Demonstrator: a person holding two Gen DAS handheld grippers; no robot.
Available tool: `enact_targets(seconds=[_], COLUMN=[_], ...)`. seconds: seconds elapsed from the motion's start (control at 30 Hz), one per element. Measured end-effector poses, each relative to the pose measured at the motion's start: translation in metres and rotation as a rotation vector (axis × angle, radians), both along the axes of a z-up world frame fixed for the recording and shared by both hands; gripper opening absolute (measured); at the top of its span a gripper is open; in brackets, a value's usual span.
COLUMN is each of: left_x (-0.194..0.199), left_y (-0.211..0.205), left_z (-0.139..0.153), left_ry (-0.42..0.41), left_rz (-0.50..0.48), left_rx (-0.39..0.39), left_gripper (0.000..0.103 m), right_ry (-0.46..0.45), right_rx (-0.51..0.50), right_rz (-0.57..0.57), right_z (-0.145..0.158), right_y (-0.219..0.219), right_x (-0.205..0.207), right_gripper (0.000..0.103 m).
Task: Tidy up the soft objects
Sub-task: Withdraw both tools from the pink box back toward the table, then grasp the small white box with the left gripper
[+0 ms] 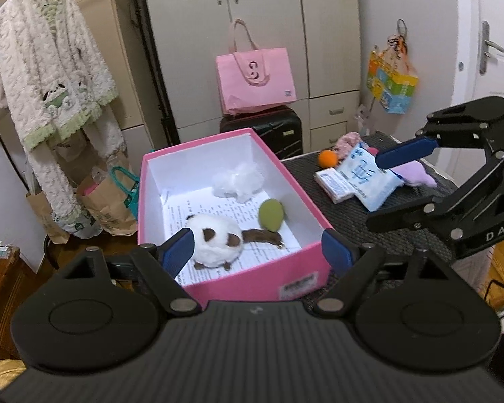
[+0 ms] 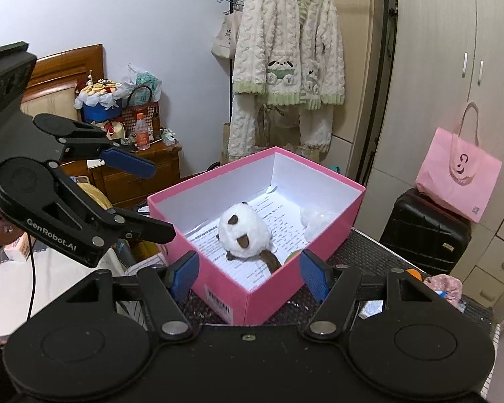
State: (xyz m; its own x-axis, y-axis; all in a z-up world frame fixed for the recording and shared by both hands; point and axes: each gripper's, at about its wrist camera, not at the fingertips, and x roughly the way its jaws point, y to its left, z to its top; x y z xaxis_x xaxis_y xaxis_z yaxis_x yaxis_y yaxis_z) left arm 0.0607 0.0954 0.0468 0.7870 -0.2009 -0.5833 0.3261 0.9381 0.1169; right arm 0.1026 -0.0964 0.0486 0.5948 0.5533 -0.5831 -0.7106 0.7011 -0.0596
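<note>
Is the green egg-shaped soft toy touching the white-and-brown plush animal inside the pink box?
Apart. The left wrist view shows printed paper lining between the green egg-shaped toy and the white-and-brown plush animal.

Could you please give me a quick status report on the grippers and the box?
Left gripper and right gripper open, empty. Pink box holds plush, green toy, white wad. Orange ball, packets not yet boxed. Nothing in the way.

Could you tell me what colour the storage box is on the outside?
The box is pink outside, white inside; the right wrist view shows it best.
</note>
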Motion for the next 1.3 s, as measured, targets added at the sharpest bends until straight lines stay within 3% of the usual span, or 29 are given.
enact_targets(seconds=[0.4, 0.63, 0.73, 1.03, 1.2, 1.3], left_x=[-0.032, -0.026, -0.021, 0.018, 0.039, 0.050], left_y=[-0.038, -0.073, -0.090, -0.136, -0.148, -0.158], left_z=[-0.017, -0.035, -0.039, -0.056, -0.063, -0.070], left_ry=[0.043, 0.058, 0.048, 0.070, 0.008, -0.044], left_rz=[-0.141, -0.164, -0.192, -0.238, -0.185, -0.137], left_rx=[0.018, 0.030, 0.011, -0.094, -0.155, -0.120], left_gripper=[0.086, 0.087, 0.096, 0.095, 0.095, 0.094], right_ry=[0.003, 0.009, 0.008, 0.000, -0.031, -0.035], right_rx=[0.035, 0.070, 0.075, 0.044, 0.022, 0.022], right_rz=[-0.044, -0.095, -0.137, -0.252, -0.314, -0.337], right_z=[-0.018, -0.037, -0.047, -0.082, -0.096, -0.103], right_y=[-0.050, -0.085, -0.101, -0.148, -0.169, -0.181], right_x=[-0.042, -0.057, -0.058, -0.033, -0.011, 0.003], right_gripper=[0.074, 0.074, 0.076, 0.076, 0.076, 0.076])
